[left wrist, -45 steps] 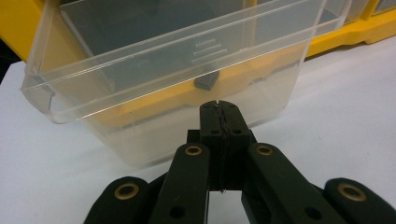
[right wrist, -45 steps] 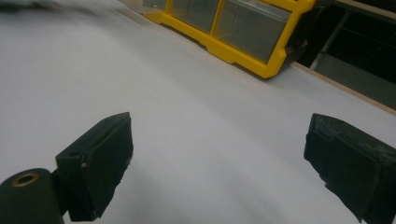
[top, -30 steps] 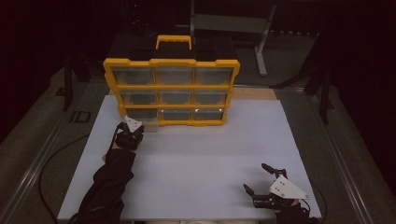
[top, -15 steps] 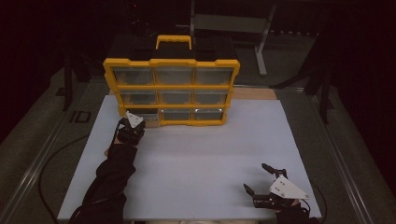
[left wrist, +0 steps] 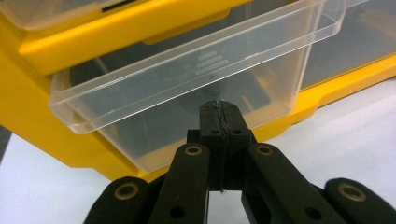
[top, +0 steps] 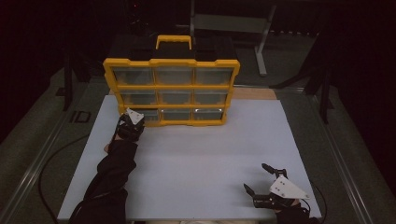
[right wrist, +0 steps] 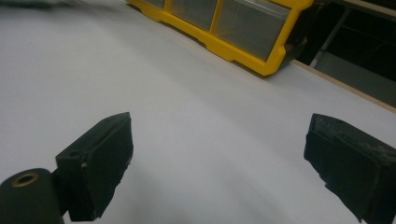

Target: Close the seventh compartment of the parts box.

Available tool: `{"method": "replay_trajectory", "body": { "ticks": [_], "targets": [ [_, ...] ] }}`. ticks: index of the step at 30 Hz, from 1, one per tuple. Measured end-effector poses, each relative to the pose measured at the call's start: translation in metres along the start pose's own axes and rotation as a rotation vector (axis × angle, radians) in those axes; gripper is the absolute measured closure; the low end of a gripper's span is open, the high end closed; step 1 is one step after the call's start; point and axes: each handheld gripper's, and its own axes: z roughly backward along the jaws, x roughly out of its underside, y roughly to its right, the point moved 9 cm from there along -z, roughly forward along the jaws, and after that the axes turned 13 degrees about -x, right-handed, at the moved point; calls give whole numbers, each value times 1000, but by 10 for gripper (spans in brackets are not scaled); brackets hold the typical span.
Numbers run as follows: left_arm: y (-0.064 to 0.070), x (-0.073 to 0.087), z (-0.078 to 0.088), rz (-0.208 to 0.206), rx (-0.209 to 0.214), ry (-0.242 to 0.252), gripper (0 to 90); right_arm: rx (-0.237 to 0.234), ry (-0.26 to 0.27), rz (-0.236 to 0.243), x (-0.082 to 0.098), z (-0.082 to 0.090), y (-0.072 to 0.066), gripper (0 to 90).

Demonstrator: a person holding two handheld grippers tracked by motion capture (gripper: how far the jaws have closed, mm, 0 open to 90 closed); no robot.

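Standing upright near the far edge of the white desk (top: pixel 196 154), the yellow organizer (top: pixel 172 91) shows three rows of clear drawers and a handle on top in the high view. The left claw (top: pixel 136 120) sits at the organizer's lower left corner, against the bottom-left drawer (top: pixel 148 115), with the person's dark sleeve (top: pixel 112 172) running back toward the near edge. The right claw (top: pixel 259 179) rests well apart from the organizer, near the desk's near right corner, its jaws spread. In the left gripper view, the left claw (left wrist: pixel 220 109) is clenched, its two jaws pressed flat together with nothing visible between them, and their tips sit right at the front wall of the clear drawer (left wrist: pixel 187 88). That drawer is pulled partly out of the yellow frame and hangs tilted, its lip above the jaw tips; whether the tips touch the plastic I cannot tell. In the right gripper view, the right claw (right wrist: pixel 219 158) is released, its jaws standing wide apart over bare desk (right wrist: pixel 187 102), with the organizer (right wrist: pixel 233 28) well ahead toward the far edge.
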Motion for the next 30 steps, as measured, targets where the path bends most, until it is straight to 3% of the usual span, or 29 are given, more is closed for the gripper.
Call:
{"method": "replay_trajectory", "body": {
  "ticks": [16,30],
  "targets": [
    [-3,-6,-9,27,-5,-10,900,0,-2,-1,0,0,0,82],
    [-3,-8,-13,-9,-13,-18,900,-3,-3,-2,1,0,-1,83]
  ]
}}
